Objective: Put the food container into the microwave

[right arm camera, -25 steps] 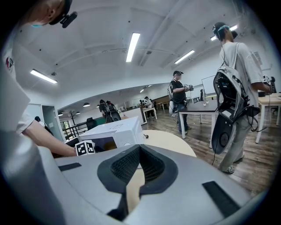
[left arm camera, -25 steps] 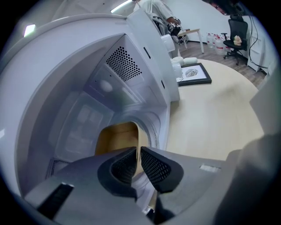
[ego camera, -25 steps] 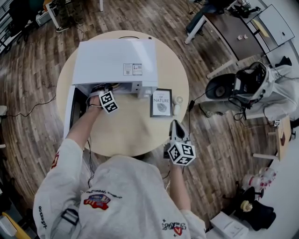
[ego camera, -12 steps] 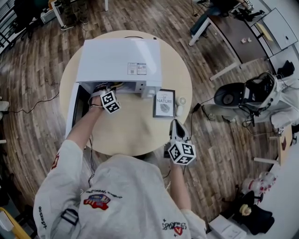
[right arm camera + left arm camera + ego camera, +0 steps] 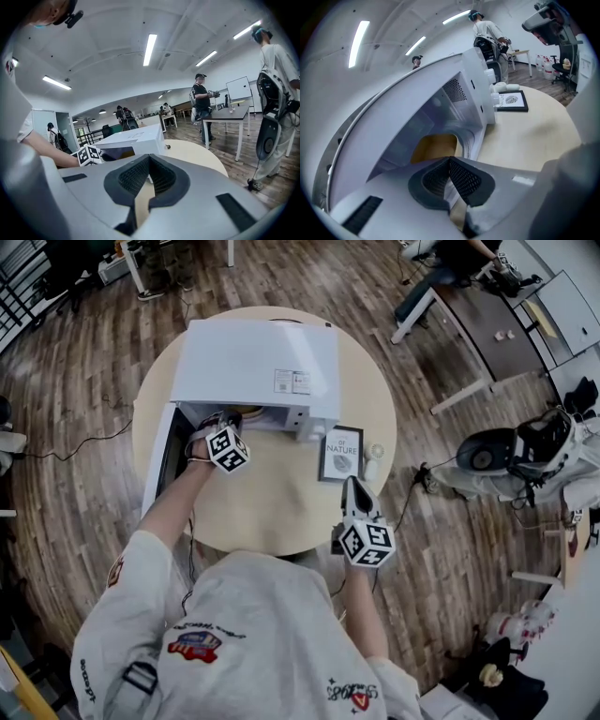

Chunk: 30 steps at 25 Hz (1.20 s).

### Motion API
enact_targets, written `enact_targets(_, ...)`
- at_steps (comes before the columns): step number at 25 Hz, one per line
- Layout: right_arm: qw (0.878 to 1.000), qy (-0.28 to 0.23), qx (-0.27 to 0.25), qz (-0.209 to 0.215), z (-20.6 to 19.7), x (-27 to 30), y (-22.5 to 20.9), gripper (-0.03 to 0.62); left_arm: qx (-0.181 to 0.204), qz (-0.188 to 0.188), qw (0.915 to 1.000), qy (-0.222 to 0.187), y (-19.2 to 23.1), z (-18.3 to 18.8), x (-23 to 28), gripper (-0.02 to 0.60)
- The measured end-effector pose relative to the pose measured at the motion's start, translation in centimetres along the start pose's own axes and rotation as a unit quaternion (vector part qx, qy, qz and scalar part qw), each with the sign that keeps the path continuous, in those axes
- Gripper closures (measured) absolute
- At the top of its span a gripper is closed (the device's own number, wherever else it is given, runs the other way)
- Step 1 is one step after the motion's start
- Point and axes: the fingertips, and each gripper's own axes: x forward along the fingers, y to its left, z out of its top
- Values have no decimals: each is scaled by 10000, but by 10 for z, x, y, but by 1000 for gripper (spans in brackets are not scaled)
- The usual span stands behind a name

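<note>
Microwave (image 5: 253, 362), open door (image 5: 157, 460) and round table (image 5: 272, 507) showed whole only in the head view. There the cavity (image 5: 440, 117) sat under the white top and we could barely see into it. The left gripper view looked straight into that cavity, where the container (image 5: 433, 146), a yellowish shape, lay inside the microwave, beyond the jaws and apart from them. Its lower edge was hidden behind the pads (image 5: 464, 180). The left gripper (image 5: 449, 163) was at the microwave's mouth. Its jaws had just been closing and were clenched pad to pad with nothing between them. The right gripper (image 5: 149, 161) hung at the table's near right edge, well apart from the microwave, jaws likewise pressed together and empty. Its view alone gave us the room: a desk (image 5: 229, 112), ceiling lights (image 5: 150, 49) and people (image 5: 202, 101) standing.

We counted one microwave, one container, two grippers, one frame (image 5: 342, 454) and one small white bottle (image 5: 375, 460) just beside it. The people at the back were too small to count. We could not read the frame's print in full, nor make out the container's shape.
</note>
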Motion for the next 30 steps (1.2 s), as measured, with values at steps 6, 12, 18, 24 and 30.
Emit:
enact_targets(6,9998,40,-73,182,-6,18,10,602,-615,13,9980,-147,3,-6,-16,577)
enact_targets(12,9987,90,-240,435,-6,35,33,602,-1356,85,9901,-360,13,-13,-47,577)
enact_targets(18,9963,180,-403,742,-10,52,59,602,-1957,236,9780,-690,23,-17,-82,577)
enact_targets(24,9929,161,-549,1047,-2,71,88,602,-2444,394,9630,-1064,35,-20,-121,577)
enact_targets(30,9902,78,-643,1239,11,82,110,602,-2921,540,9427,-1522,47,-15,-163,577)
